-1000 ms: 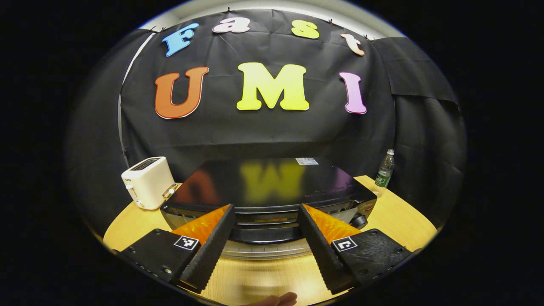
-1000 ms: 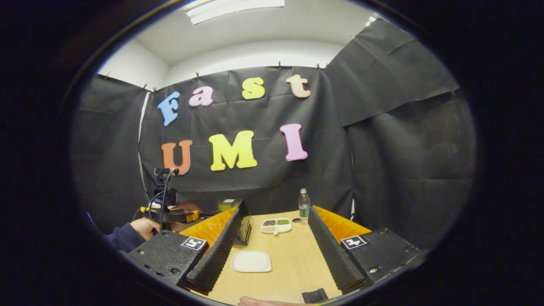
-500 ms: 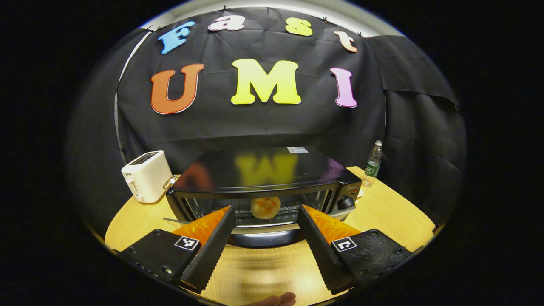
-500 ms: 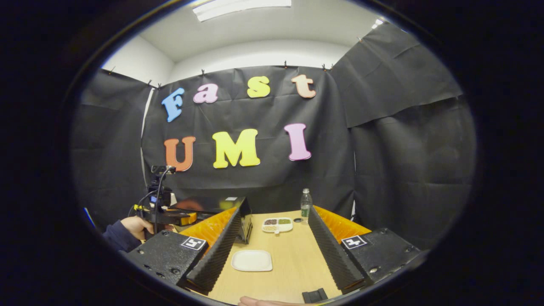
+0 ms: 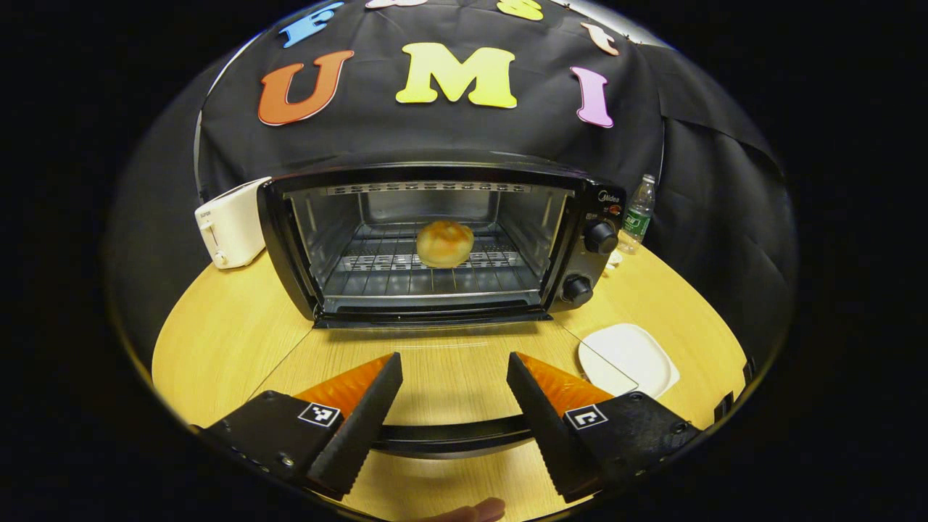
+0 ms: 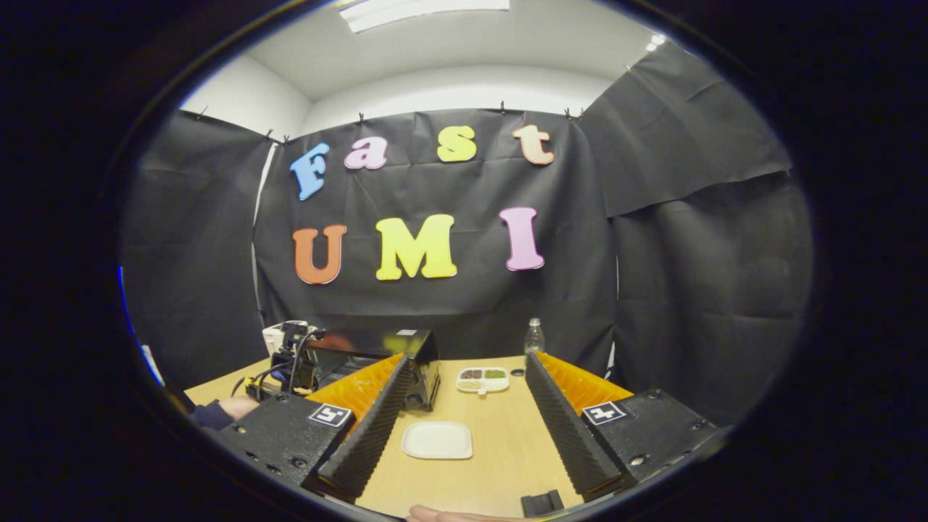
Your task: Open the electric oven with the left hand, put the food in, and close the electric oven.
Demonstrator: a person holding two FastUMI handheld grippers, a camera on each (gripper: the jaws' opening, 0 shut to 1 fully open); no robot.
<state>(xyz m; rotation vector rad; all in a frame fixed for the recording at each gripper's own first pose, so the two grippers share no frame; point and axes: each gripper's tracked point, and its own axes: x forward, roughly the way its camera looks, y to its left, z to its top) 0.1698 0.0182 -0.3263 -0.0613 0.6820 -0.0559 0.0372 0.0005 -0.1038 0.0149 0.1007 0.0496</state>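
Golden-brown and round, the bun (image 5: 444, 243) sits on the wire rack (image 5: 406, 262) in the middle of the electric oven (image 5: 435, 239), so the food looks to be in place already. The oven stands on the round wooden table (image 5: 217, 333) with its glass door (image 5: 449, 362) folded all the way down, lying flat toward the left gripper (image 5: 451, 402). That gripper's fingers are spread wide and hold nothing; the door's dark handle bar (image 5: 453, 433) crosses low between them, but I cannot tell whether either finger touches it. A white toaster (image 5: 230, 226) stands just beside the oven on one side, a water bottle (image 5: 637, 217) on the other, and a white square plate (image 5: 629, 359), bare, lies near the door's corner.

The right gripper (image 6: 467, 428) hangs apart from the oven, fingers wide and empty, above the same white plate. Beyond it are a divided dish of small snacks (image 6: 482, 378) and the bottle.

By my reckoning, opening and loading are done. What is left is closing: the handle must be caught and the door swung up until it shuts against the oven's front.
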